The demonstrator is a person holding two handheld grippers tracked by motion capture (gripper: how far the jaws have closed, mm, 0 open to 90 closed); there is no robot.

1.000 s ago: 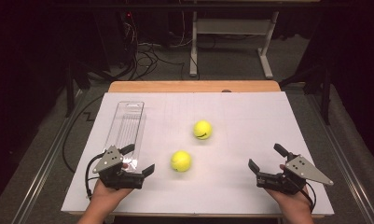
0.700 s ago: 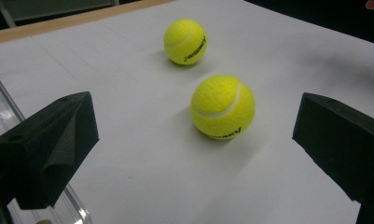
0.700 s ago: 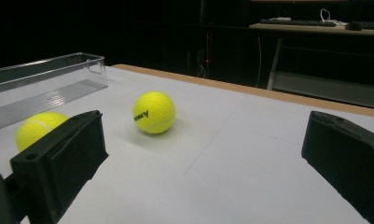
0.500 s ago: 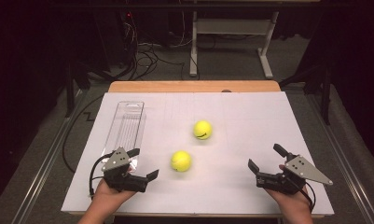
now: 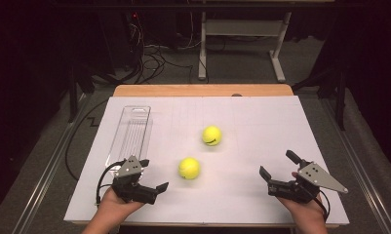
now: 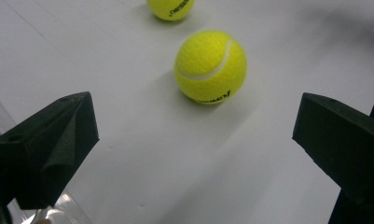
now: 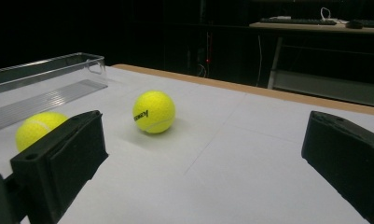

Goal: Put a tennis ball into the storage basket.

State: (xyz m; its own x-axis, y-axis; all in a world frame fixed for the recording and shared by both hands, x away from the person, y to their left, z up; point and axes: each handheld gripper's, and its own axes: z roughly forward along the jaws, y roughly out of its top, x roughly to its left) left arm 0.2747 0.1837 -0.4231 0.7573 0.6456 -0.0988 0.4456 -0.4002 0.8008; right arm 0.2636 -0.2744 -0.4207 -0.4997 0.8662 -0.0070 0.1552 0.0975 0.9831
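The left gripper (image 5: 153, 175) hovered low at the near edge of the white table (image 5: 261, 122), jaws spread wide and empty, aimed at the nearer tennis ball (image 5: 189, 168) just beyond them. The right gripper (image 5: 278, 166) sat well apart on the other side, equally spread; its own jaw hid part of that ball. Farther out lay the second tennis ball (image 5: 211, 135), its black lettering too small to read. A clear plastic tray (image 5: 130, 131) stretched along the left, its near end hidden behind the left gripper.
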